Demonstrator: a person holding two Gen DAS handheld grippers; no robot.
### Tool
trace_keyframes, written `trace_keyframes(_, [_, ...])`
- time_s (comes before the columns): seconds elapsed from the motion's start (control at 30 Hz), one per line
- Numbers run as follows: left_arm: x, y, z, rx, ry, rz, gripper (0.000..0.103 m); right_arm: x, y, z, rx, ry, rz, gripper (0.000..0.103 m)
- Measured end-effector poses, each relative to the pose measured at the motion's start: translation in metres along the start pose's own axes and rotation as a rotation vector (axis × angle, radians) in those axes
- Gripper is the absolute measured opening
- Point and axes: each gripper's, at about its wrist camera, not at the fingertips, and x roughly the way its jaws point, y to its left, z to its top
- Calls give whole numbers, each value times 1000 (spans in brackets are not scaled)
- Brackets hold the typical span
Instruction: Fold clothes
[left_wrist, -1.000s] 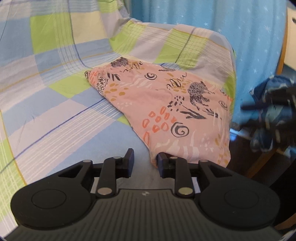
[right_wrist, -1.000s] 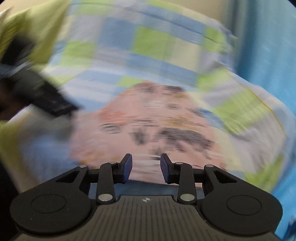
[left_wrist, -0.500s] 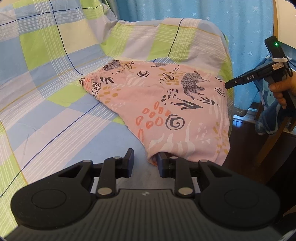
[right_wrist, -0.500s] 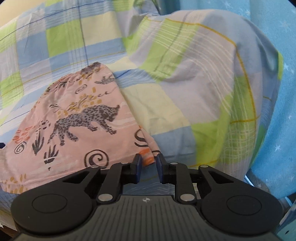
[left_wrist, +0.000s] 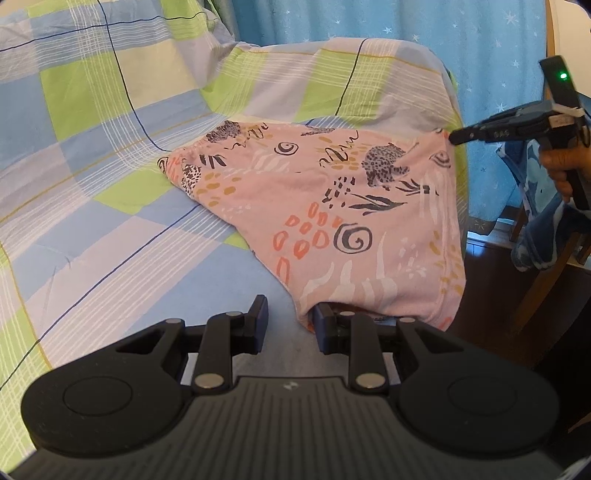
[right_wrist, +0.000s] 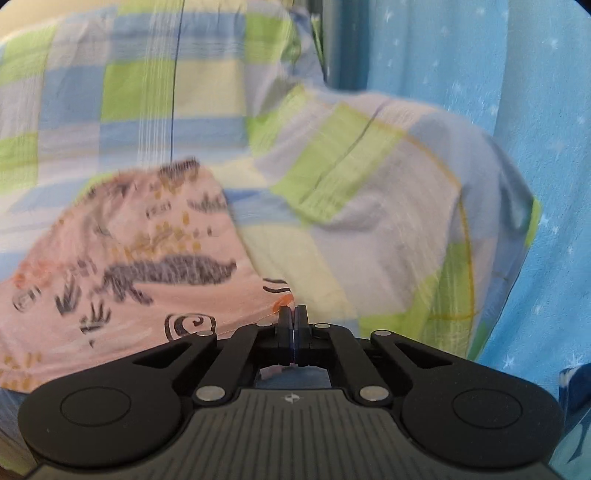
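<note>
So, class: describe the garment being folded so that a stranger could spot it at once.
Find the checked blue-and-green sheet over the sofa. On it lies the pink garment, one corner pinched by the right gripper. Only it carries leopards, spirals and orange spots.

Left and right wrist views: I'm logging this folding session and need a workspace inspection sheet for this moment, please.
Surface: sofa under a checked blue, green and white cover, creased but open.
Job's things: one pink patterned garment spread over the seat and the front edge.
Clutter: blue patterned cloth hanging over a wooden chair at the right.
Grippers: left gripper open, one finger tucked under the garment's near hem; right gripper shut on the garment's far corner, a hand on its handle.
Cables: nothing seen.
Surroundings: blue star-print curtain behind the sofa; dark floor at the right.
</note>
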Motion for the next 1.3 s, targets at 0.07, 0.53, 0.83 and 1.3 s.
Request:
trace_keyframes(0.07, [0, 1, 0, 3, -1, -3, 23, 9, -4, -2, -8, 27, -32, 0])
trace_keyframes(0.53, [-9, 7, -2, -35, -18, -19, 24, -59, 59, 5, -25, -104, 187, 11])
trace_keyframes(0.83, [-2, 16, 7, -102, 15, -77, 24, -96, 209, -45, -559, -112, 373, 41])
trace_keyframes(1.3, [-11, 12, 1, -26, -7, -73, 24, -91, 214, -46, -617, -165, 194, 0])
